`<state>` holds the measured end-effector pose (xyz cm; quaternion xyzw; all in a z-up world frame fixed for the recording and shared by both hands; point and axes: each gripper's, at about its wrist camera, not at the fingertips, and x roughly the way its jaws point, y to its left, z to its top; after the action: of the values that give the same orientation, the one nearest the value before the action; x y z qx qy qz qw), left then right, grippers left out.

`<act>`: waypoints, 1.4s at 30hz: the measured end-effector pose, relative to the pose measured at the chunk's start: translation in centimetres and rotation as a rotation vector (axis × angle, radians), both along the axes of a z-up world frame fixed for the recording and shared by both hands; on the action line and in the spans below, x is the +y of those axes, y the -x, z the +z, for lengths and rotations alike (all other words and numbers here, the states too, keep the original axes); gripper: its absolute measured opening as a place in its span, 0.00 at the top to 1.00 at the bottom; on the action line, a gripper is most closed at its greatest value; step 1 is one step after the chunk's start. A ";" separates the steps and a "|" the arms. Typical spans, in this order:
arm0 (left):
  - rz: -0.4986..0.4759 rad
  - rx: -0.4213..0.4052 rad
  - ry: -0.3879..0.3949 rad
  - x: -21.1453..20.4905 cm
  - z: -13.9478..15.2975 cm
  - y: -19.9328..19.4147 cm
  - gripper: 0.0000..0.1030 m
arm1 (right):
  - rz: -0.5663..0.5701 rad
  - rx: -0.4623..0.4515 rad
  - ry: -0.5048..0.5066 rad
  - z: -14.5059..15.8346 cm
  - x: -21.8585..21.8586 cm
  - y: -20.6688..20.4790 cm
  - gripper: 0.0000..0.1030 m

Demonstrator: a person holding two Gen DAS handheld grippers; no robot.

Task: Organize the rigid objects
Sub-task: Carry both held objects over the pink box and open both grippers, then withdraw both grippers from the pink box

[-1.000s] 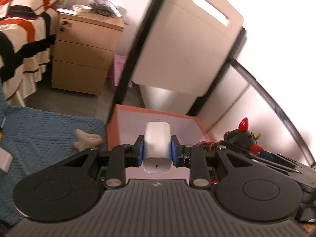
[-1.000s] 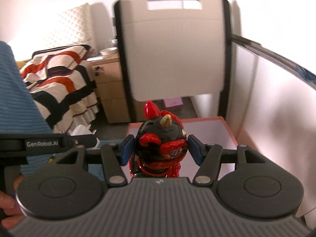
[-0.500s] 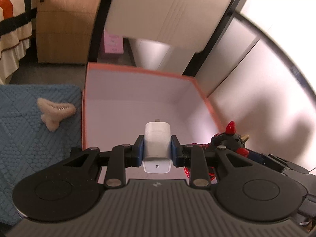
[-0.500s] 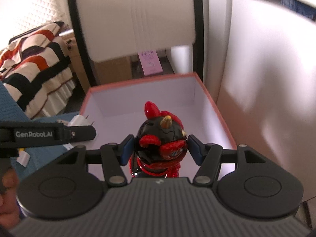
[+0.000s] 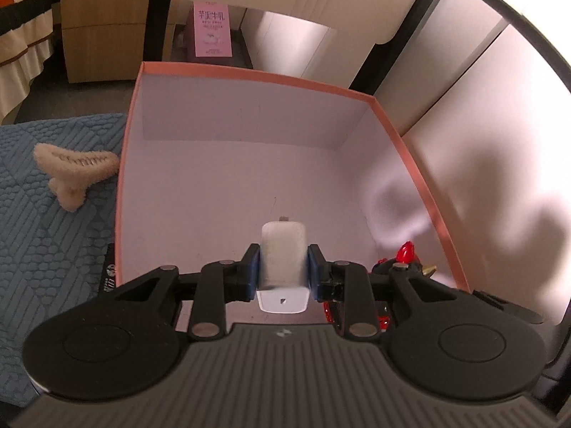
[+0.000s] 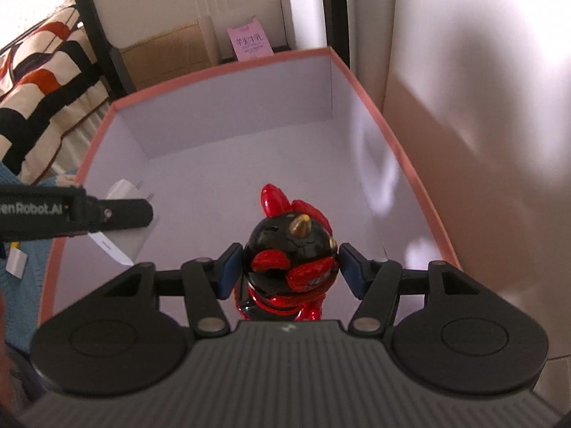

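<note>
My left gripper [image 5: 282, 267] is shut on a white plug charger [image 5: 283, 249] and hangs over the near part of an orange-rimmed box [image 5: 403, 135] with a pale bare floor. In the right wrist view the right gripper [image 6: 291, 267] is shut on a black and red horned toy figure [image 6: 292, 246], held over the same box [image 6: 392, 135]. The left gripper's finger [image 6: 107, 212] and the charger [image 6: 123, 239] show at that view's left. The figure's red crest [image 5: 407, 253] peeks in at the right of the left wrist view.
A beige fuzzy hair claw [image 5: 73, 171] lies on the blue textured mat [image 5: 43, 249] left of the box. Behind the box stand a chair's black legs [image 5: 157, 10], a pink carton [image 5: 212, 30] and a wooden cabinet [image 5: 103, 21]. A pale wall panel [image 5: 499, 178] runs along the right.
Both grippers have come down and tilted further toward the box, which now fills both views with its floor visible. Each still holds its object as before.
</note>
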<state>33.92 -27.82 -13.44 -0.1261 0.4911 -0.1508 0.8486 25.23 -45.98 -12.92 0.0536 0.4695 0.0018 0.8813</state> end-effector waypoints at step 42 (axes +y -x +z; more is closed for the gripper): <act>0.115 -0.408 -0.017 11.2 14.4 17.0 0.58 | 0.110 -0.334 -0.097 11.4 7.2 10.2 0.40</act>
<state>16.90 -16.66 0.93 -0.1136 0.3024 -0.1202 0.9387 15.06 -38.73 -1.54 0.0694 0.3184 0.0816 0.9419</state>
